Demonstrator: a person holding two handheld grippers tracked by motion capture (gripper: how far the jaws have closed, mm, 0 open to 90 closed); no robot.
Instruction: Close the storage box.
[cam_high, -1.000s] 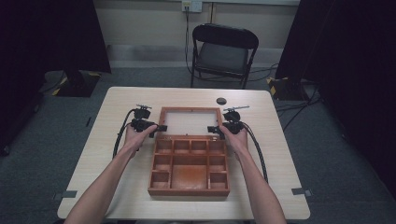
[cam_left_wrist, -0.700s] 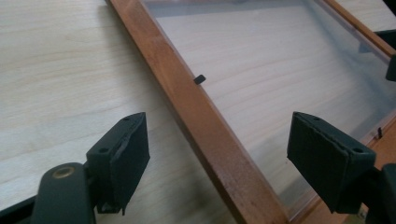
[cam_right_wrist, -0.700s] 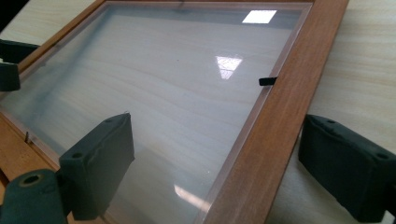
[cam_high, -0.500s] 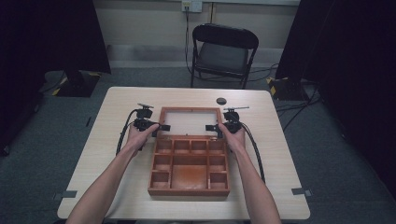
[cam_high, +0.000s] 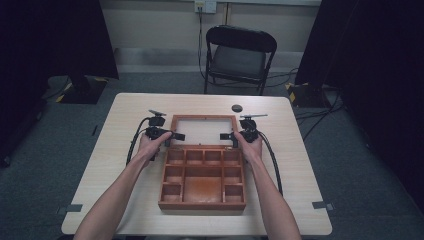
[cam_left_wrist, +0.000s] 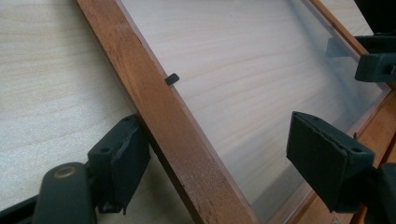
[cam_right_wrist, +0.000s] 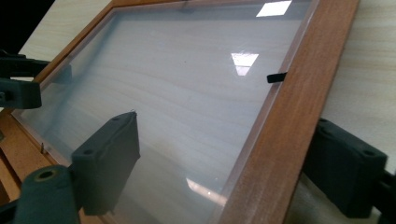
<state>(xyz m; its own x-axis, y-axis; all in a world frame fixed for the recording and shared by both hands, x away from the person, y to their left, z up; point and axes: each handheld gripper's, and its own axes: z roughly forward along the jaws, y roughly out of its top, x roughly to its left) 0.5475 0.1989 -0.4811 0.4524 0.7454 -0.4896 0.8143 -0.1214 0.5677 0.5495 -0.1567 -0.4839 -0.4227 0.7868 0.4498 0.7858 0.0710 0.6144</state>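
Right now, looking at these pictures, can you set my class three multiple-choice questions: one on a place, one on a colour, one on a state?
1. Where is the small round disc?
A. In the box
B. On the table, beyond the lid's far right corner
C. On the chair

2. What colour is the wood of the box?
A. White
B. Green
C. Reddish brown

3. How does the lid stand?
A. Swung open on the far side of the box
B. Shut over the box
C. Propped on the chair

Answers:
1 B: the high view shows it on bare tabletop past that corner.
2 C: its walls and dividers are all reddish brown.
3 A: the compartments lie uncovered, and the table's grain shows through the lid's clear pane.
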